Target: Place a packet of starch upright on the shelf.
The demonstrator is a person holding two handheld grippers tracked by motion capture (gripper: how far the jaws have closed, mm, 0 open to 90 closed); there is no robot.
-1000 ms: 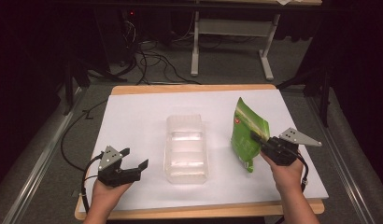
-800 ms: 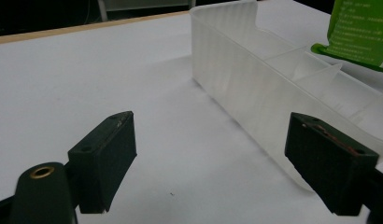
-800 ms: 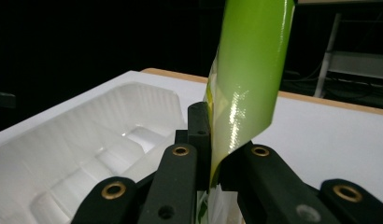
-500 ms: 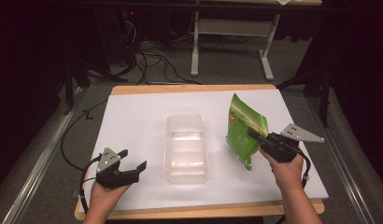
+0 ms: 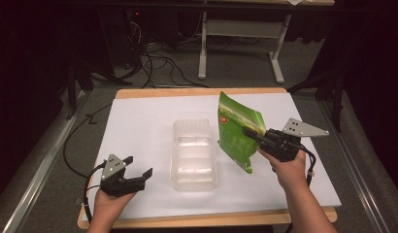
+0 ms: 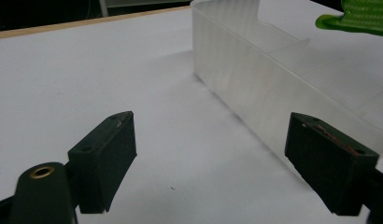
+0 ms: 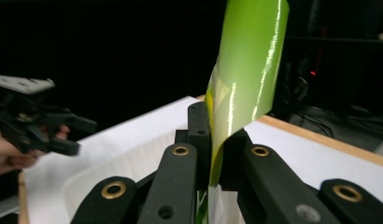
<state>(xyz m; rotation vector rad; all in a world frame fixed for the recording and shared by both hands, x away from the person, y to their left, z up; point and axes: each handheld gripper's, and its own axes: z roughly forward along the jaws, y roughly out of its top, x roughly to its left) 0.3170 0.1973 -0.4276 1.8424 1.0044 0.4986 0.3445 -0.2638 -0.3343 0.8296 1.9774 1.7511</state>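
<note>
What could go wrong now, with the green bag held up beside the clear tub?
The right gripper pinches the green bag only at one edge, so it may slip or swing. Its low corner hangs close to the tub and could knock it. The left gripper is open, not steadying the tub.

In the high view, the print on the green bag (image 5: pixel 238 133) is too small to be read, and part of its face is covered by the right gripper (image 5: pixel 250 134). In the right gripper view, the bag's lower end is hidden between the jaws and its top is cut off by the upper edge. In the left gripper view, the clear plastic container (image 6: pixel 273 74) is cut off at the right edge, and just a green corner of the bag is seen at upper right.
</note>
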